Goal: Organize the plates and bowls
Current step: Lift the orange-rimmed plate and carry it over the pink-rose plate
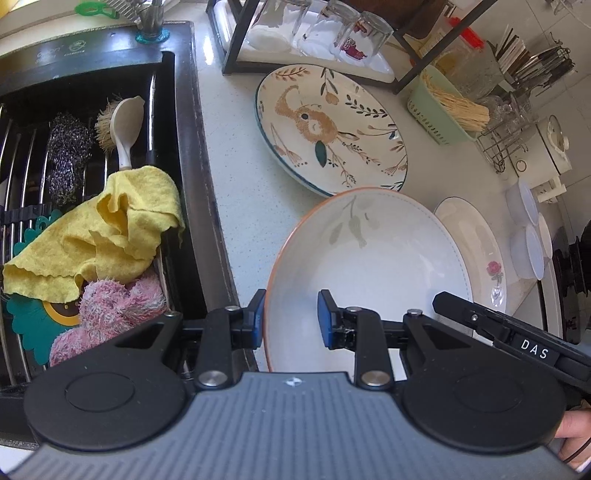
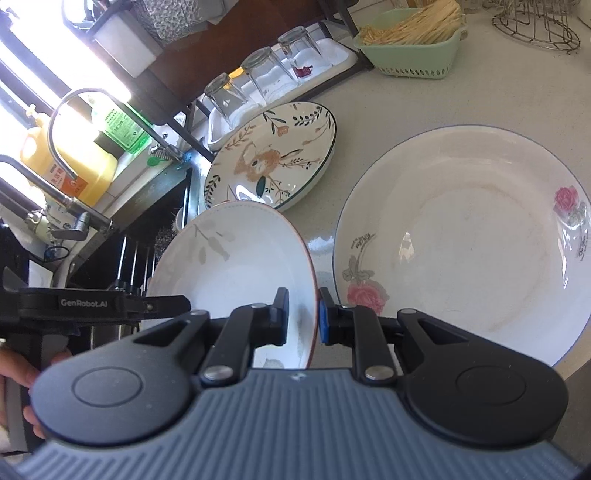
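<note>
A white deep plate with an orange rim point(image 1: 369, 266) hangs tilted over the counter, held from both sides. My left gripper point(image 1: 291, 317) is shut on its near-left rim, one blue pad outside and one inside. My right gripper point(image 2: 303, 314) is shut on the same plate point(image 2: 236, 266) at its right rim; its tip also shows in the left wrist view point(image 1: 443, 301). The left gripper point(image 2: 181, 301) reaches the plate's far side in the right wrist view. A rabbit-pattern plate point(image 1: 332, 125) point(image 2: 273, 158) lies behind. A rose-pattern plate point(image 1: 476, 251) point(image 2: 461, 236) lies to the right.
A black sink point(image 1: 184, 122) to the left holds a yellow cloth point(image 1: 110, 229), a brush and scourers. A dark rack with upturned glasses point(image 1: 347, 33) stands at the back. Beside it sits a green basket of sticks point(image 2: 413, 40). A faucet point(image 2: 74, 122) curves over the sink.
</note>
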